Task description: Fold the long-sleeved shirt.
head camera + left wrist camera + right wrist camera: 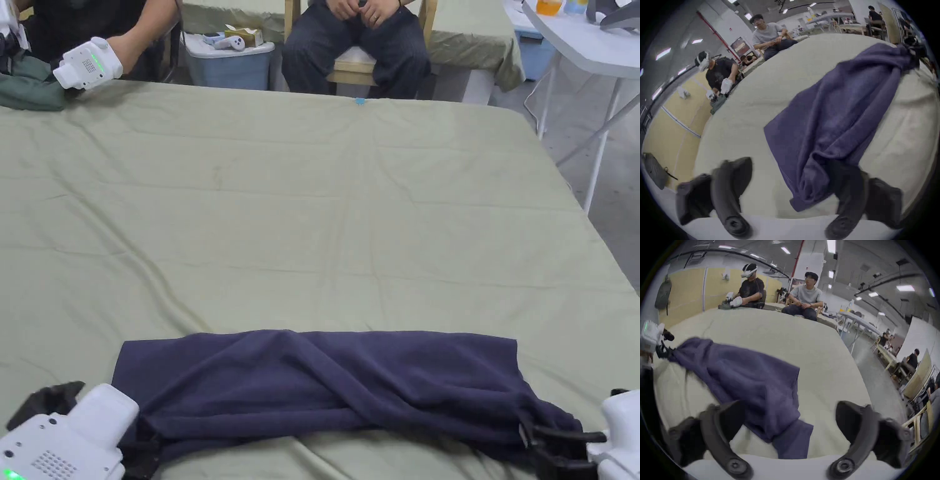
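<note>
"Checking the shirt (312, 381) first: where does it lie?"

"Along the near edge of the table (312, 187), bunched into a long dark-blue band running left to right, with one end by each gripper. It's creased and twisted along its length, and I can't pick out the sleeves in the bundle."

"And the left gripper (792, 168)?"

"Its jaws stand wide apart. In the left gripper view the shirt's end is gathered against one jaw only, while the other sits well clear over bare table. Nothing is pinched."

"The right gripper (789, 407)?"

"Same story: spread jaws, with the cloth's end lying between them and brushing just the one on the shirt's side. No squeeze from both sides."

"Why one at each end?"

"My guess is that it lets the band be drawn taut and kept level, since a long, limp garment sags if it's handled from one end alone. Being near the table edge keeps it within easy reach, too."

"How far along is the fold?"

"Partway, I'd judge. It's narrowed lengthwise but loose, so it likely needs smoothing before the ends are brought together."
</note>
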### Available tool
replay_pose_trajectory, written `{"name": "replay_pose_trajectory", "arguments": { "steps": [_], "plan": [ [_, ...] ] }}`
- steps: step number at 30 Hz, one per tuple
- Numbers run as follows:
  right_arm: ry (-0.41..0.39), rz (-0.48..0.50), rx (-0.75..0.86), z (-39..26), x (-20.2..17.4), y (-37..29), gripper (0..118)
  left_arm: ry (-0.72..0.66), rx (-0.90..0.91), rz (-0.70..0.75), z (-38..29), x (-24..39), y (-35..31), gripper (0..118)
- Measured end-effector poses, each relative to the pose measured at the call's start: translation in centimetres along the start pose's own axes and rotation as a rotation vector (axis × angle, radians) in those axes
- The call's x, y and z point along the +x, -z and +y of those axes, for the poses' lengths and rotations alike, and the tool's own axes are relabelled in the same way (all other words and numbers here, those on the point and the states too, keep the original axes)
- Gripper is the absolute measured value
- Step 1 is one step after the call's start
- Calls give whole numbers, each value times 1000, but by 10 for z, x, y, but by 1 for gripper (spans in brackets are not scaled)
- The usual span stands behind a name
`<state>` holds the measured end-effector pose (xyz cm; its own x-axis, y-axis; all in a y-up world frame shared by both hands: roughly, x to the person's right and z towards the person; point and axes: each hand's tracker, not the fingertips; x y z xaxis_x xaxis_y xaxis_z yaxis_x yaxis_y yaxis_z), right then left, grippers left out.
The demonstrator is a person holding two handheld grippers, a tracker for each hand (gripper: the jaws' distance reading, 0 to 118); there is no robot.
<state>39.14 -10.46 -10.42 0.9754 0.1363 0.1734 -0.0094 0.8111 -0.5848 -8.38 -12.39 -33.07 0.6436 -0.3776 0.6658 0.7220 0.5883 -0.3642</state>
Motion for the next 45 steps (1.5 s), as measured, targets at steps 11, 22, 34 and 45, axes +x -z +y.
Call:
{"name": "replay_pose_trajectory", "arguments": {
  "steps": [11,22,34,45],
  "plan": [
    [254,86,234,111,-26,-1,14,-619,223,-232,40,-76,-33,39],
    [15,214,50,97,-122,69,10,-1019,-124,-783,-32,-149,69,118],
    [102,190,7,108,-128,80,10,-1331,-123,-1295,-18,-95,161,118],
    [178,210,20,87,-112,68,10,-1077,-411,-869,13,-64,151,15]
  ]
}}
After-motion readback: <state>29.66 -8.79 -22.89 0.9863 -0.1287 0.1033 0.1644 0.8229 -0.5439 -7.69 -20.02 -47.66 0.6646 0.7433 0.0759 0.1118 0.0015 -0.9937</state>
